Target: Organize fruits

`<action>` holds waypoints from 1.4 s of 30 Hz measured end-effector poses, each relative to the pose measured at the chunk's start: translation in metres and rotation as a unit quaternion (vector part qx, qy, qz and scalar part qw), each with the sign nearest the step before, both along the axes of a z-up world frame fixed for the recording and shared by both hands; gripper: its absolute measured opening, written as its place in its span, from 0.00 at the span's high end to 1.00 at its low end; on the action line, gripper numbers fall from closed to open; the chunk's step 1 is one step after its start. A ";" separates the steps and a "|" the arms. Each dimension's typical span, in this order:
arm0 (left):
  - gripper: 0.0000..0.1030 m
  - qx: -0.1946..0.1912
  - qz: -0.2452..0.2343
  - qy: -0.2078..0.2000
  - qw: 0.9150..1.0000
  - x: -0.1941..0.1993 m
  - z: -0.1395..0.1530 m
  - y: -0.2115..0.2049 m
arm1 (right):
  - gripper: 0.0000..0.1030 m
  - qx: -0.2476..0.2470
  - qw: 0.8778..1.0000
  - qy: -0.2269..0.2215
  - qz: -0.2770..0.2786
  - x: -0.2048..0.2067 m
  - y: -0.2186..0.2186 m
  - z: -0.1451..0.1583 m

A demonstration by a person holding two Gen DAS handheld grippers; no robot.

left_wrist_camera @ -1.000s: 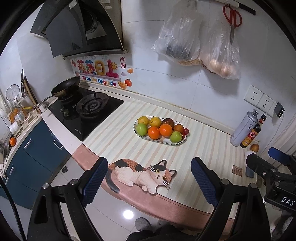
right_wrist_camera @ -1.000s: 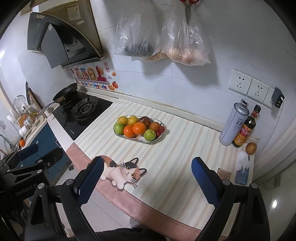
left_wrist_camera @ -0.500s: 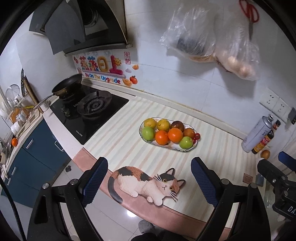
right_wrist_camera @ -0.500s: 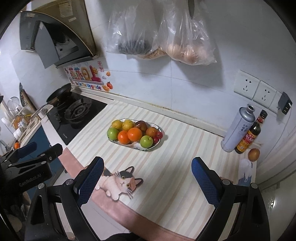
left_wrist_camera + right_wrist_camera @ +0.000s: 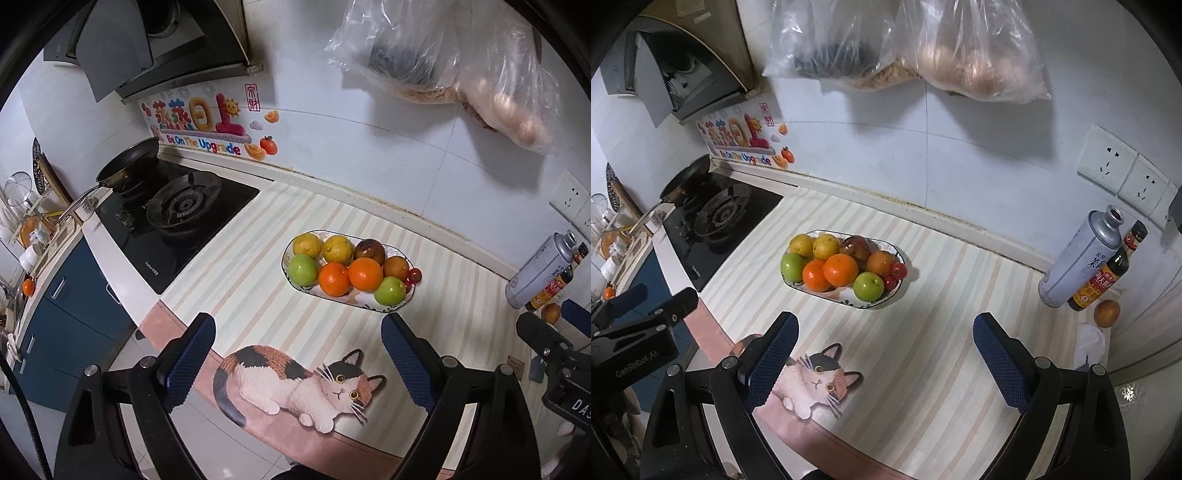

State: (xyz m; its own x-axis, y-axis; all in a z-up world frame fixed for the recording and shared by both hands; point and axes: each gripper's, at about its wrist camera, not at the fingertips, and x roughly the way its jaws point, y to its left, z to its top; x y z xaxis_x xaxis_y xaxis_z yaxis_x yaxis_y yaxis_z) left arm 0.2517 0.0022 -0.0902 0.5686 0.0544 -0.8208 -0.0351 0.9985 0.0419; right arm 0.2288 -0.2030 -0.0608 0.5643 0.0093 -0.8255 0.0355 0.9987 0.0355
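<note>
I held my left gripper [image 5: 298,360] and right gripper [image 5: 885,356] spread wide and empty above the striped mat [image 5: 934,332]. The fruit plate [image 5: 866,303] sat at twelve o'clock from the left one, eleven from the right, carrying two yellow fruits, two oranges [image 5: 841,270], two green apples [image 5: 389,290], a dark plum and cherry tomatoes. A lone brown fruit [image 5: 1106,312] lay at three o'clock beside the sauce bottle [image 5: 1106,277].
</note>
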 end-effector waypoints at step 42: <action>0.00 -0.007 -0.005 -0.005 1.000 0.003 -0.004 0.002 | 0.01 -0.009 1.000 0.000 -0.010 -0.001 0.004 -0.004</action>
